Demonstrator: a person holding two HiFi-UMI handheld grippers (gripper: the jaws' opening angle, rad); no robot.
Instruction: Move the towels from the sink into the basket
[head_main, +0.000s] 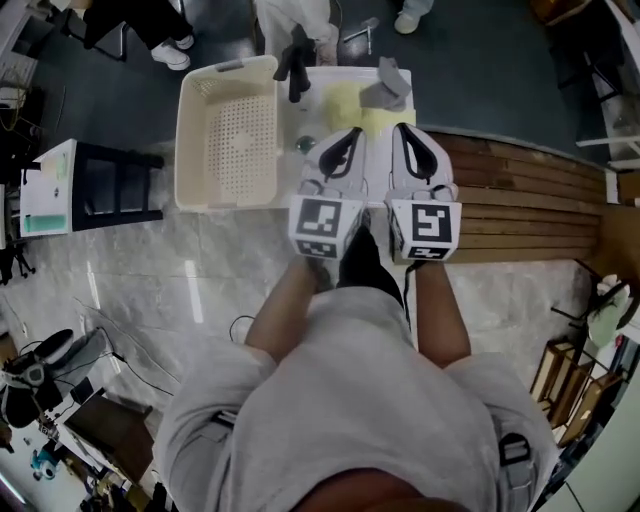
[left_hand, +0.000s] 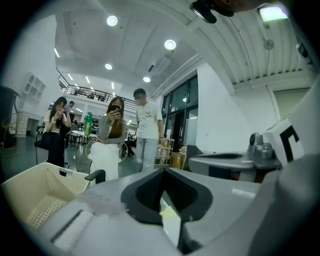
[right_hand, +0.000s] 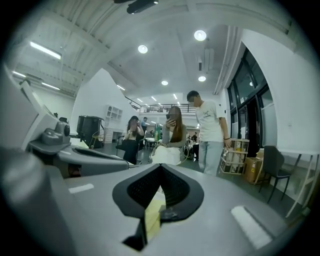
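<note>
Overlapping yellow towel (head_main: 345, 100) — left claw (head_main: 352, 132), right claw (head_main: 402, 128).

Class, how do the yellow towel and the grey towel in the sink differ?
The yellow towel lies spread flat; the grey towel is bunched into a heap. The yellow towel sits mid-sink; the grey towel sits at its right side. Both are in the sink, not the basket.

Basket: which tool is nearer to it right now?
Left. The left tool sits just right of the basket, by its right wall; the right tool is farther right, on the left tool's far side.
</note>
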